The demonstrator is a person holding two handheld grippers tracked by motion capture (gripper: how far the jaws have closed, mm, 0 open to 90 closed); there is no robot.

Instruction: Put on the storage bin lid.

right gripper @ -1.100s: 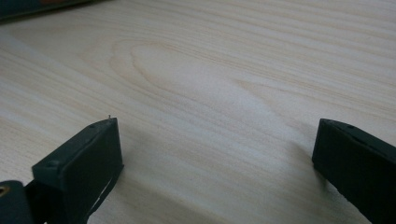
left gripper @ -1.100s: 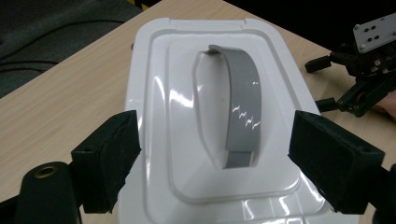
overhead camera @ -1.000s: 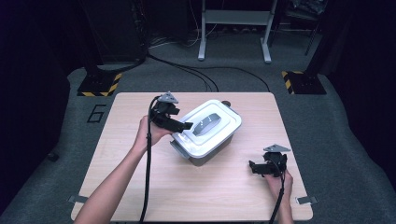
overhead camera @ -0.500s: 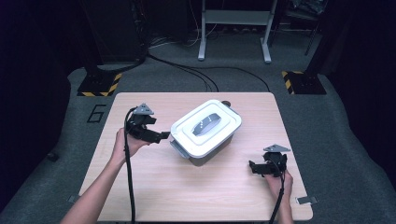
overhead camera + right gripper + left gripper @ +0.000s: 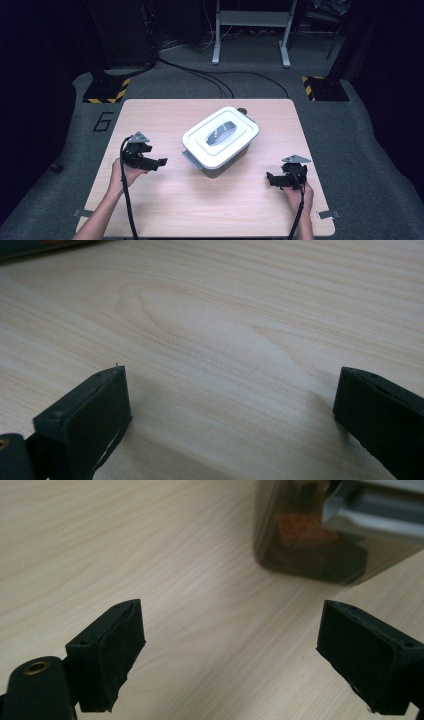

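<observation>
A lidded storage box (image 5: 220,141) is sitting near the middle of the wooden table (image 5: 165,111), a little toward the far edge and turned at an angle to the table's sides. Its white lid (image 5: 196,139) is closed, with a grey handle (image 5: 223,132) lying along the top, and a grey latch (image 5: 189,159) is sticking out at the corner facing the near left of the table.

The left gripper (image 5: 160,162) is hovering over the left part of the table, pointing toward the box but standing apart from it — its jaws are spread wide with nothing between them. In the left gripper view the box (image 5: 320,535) is showing ahead, its smoky translucent wall blurring something orange inside that cannot be made out.

The right gripper (image 5: 270,179) is resting low near the near right corner of the table, well apart from the box. In the right gripper view its jaws are standing wide open too, holding nothing — bare wood grain is lying between them
</observation>
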